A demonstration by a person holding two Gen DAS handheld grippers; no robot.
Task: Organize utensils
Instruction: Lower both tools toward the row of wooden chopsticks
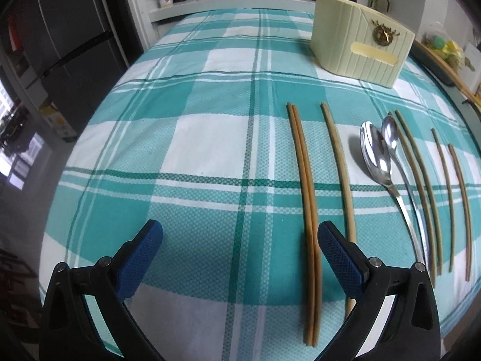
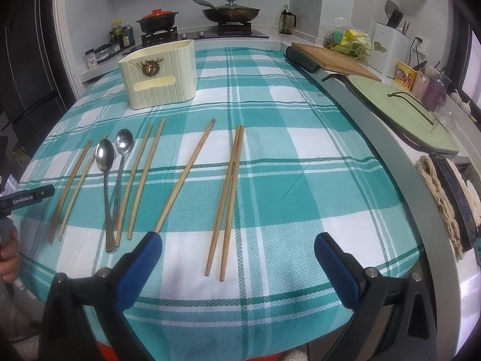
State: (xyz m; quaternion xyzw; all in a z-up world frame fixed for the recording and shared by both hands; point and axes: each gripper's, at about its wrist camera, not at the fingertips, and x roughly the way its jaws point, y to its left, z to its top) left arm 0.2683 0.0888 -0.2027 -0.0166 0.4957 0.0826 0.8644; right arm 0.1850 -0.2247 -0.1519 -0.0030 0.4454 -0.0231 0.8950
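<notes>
At the near edge of the checked tablecloth (image 2: 270, 198), both tools hover with nothing held. Left gripper (image 1: 240, 240): fingers spread wide, empty. Right gripper (image 2: 237, 251): fingers spread wide, empty.

Step in hand, by my reading: the start of sorting. All utensils lie loose on the cloth; whether the cream holder (image 2: 159, 75) already has anything inside I cannot tell.

Near field, right wrist view: a pair of chopsticks (image 2: 227, 198) lies at 12 o'clock between the open fingers, the sticks touching at the far ends. A single chopstick (image 2: 185, 177) runs toward 11 o'clock, its near tip just beside the left blue pad (image 2: 141, 267).

Left wrist view: the leftmost pair (image 1: 306, 210) lies at 1 o'clock, close against the inner face of the right-hand pad (image 1: 339, 261).

Next move, as a judgement: close on one pair near its end, lift it, carry it to the holder, tilt it upright and drop it in. Thin sticks lying flat will need a low, level approach.

Count:
- chopsticks: 9 (four pairs, one single)
- spoons: 2, the large spoon (image 2: 105, 162) and the small spoon (image 2: 123, 150), lying side by side at 10 o'clock
- holder: 1, farthest, at 11 o'clock, well apart from the row.
</notes>
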